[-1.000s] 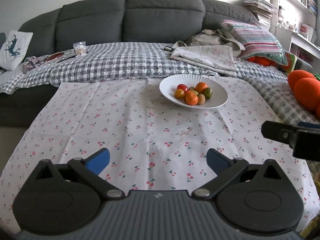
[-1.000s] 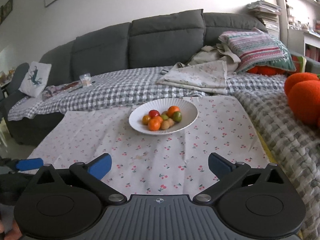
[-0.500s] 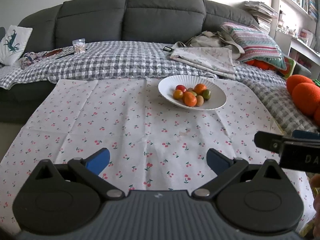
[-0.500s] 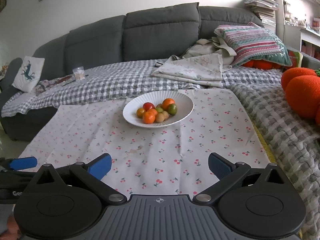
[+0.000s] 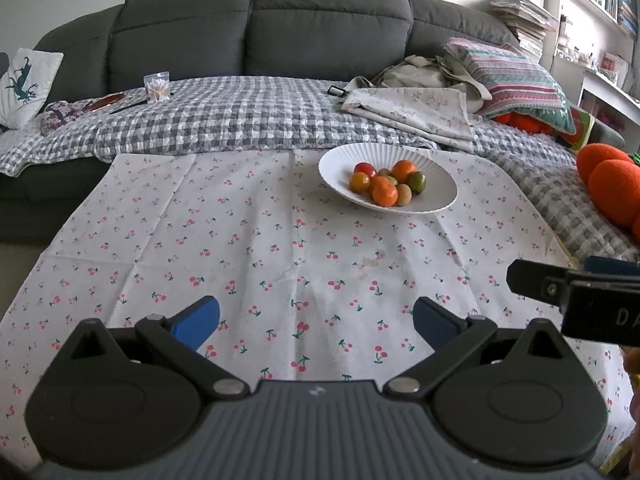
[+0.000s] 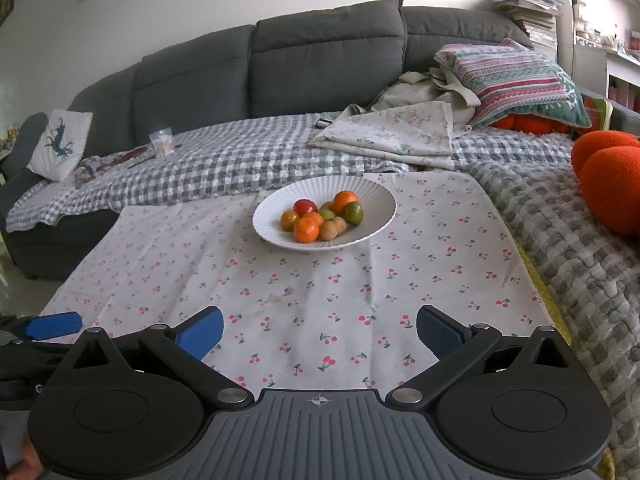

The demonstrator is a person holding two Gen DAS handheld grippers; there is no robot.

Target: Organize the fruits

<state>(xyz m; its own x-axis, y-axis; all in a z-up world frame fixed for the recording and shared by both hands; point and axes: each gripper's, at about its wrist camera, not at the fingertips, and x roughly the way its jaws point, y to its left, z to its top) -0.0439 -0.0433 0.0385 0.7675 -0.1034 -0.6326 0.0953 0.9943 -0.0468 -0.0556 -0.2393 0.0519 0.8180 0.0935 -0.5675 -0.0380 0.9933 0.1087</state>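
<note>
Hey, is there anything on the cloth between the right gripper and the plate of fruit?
Nothing visible. Between the open right gripper and the white plate of fruit lies only bare cherry-print cloth. The left gripper is off to the side, not in that path.

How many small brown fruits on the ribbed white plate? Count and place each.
2 small brown fruits, at the pile's near edge on the ribbed white plate: one beside the front orange fruit, one below the green fruit. More may be hidden.
</note>
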